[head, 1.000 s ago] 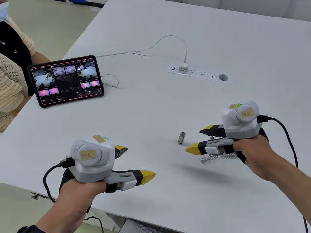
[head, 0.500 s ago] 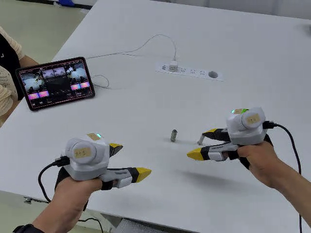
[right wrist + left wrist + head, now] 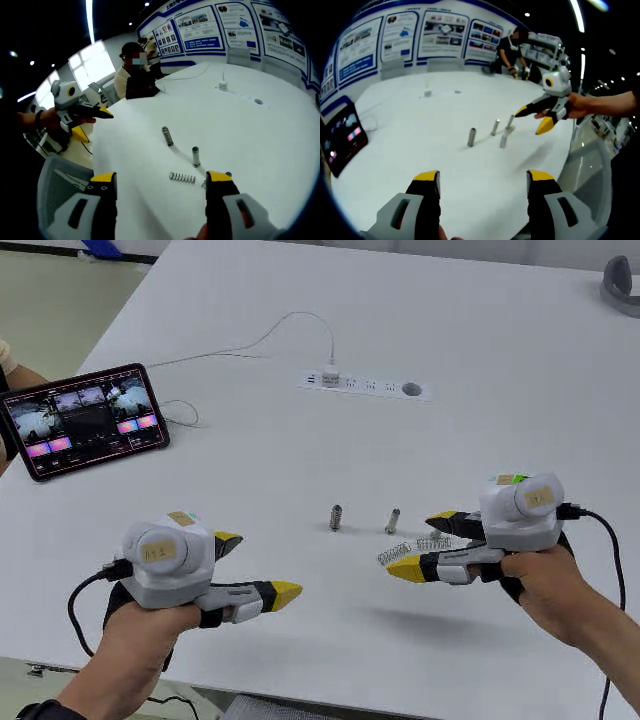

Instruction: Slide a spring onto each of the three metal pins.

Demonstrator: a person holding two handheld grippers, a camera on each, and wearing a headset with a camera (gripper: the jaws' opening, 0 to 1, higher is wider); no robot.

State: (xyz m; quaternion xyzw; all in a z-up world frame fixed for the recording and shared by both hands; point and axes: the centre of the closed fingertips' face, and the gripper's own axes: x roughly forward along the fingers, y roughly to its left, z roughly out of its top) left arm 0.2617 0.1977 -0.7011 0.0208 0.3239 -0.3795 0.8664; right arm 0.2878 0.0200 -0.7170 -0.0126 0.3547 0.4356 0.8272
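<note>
A metal pin with a spring on it (image 3: 336, 517) stands upright mid-table, and the same pin (image 3: 166, 135) rises ahead of my right jaws. A bare pin (image 3: 392, 521) stands just right of it. Two loose springs (image 3: 395, 553) (image 3: 432, 543) lie flat by a third pin (image 3: 435, 536), which the right gripper partly hides. My right gripper (image 3: 424, 544) hovers open just right of the springs, nothing between its jaws. My left gripper (image 3: 257, 565) is open and empty, low and left of the pins. In the left gripper view the pins (image 3: 495, 127) stand ahead of the jaws.
A lit tablet (image 3: 85, 420) lies at the far left. A white power strip (image 3: 365, 386) with a plugged cable sits behind the pins. A grey object (image 3: 622, 285) rests at the far right corner. The table's near edge runs just below both hands.
The right gripper has drawn back to the right of the pins, uncovering the bare pin and the two loose springs. The head camera has swung right. The left gripper has barely moved.
</note>
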